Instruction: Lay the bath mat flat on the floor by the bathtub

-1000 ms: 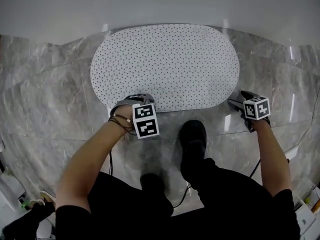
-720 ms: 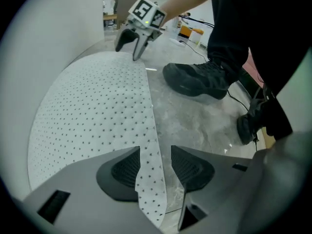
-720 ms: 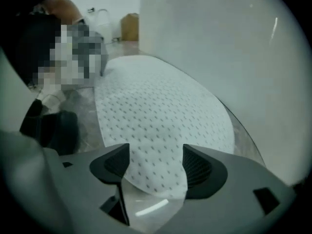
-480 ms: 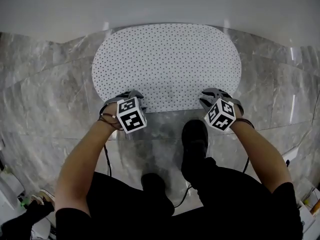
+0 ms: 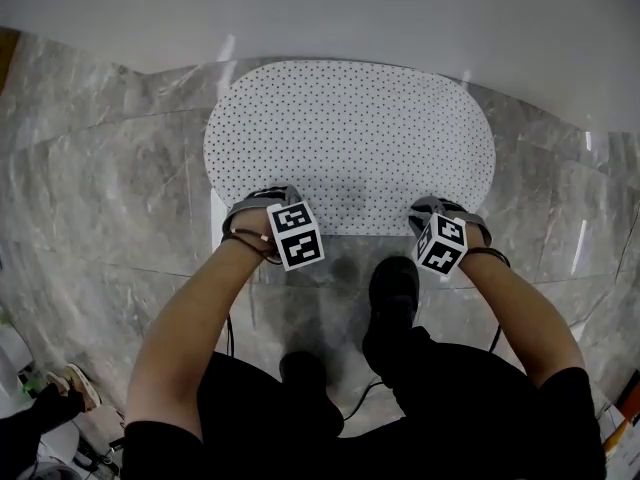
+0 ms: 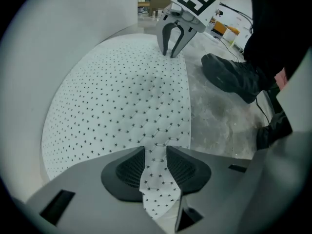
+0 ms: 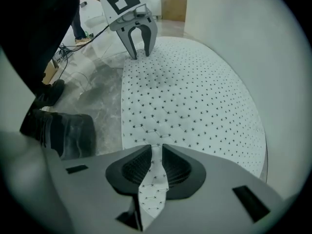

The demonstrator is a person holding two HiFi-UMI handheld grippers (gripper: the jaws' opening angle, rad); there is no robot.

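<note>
The bath mat point(image 5: 350, 138), white with small black dots, lies flat on the grey marble floor against the white bathtub point(image 5: 400, 18). My left gripper point(image 5: 266, 196) is at the left part of the mat's straight near edge. Its jaws are closing, and in the left gripper view point(image 6: 156, 165) a fold of the mat point(image 6: 122, 96) fills the gap between the pads. My right gripper point(image 5: 432, 208) is at the right part of the same edge. Its jaws point(image 7: 155, 168) are also closing, pinching a narrow strip of the mat point(image 7: 190, 91).
The person's black shoe point(image 5: 392, 283) stands on the floor just behind the mat's near edge, between the two grippers. A second shoe point(image 5: 303, 363) is further back. Cables trail on the floor point(image 5: 120, 198) behind. A cardboard box point(image 7: 173, 6) stands far off.
The right gripper has moved left from beyond the mat's right end to its near edge and closed on it. The left gripper has stayed at the near edge, shifting only slightly.
</note>
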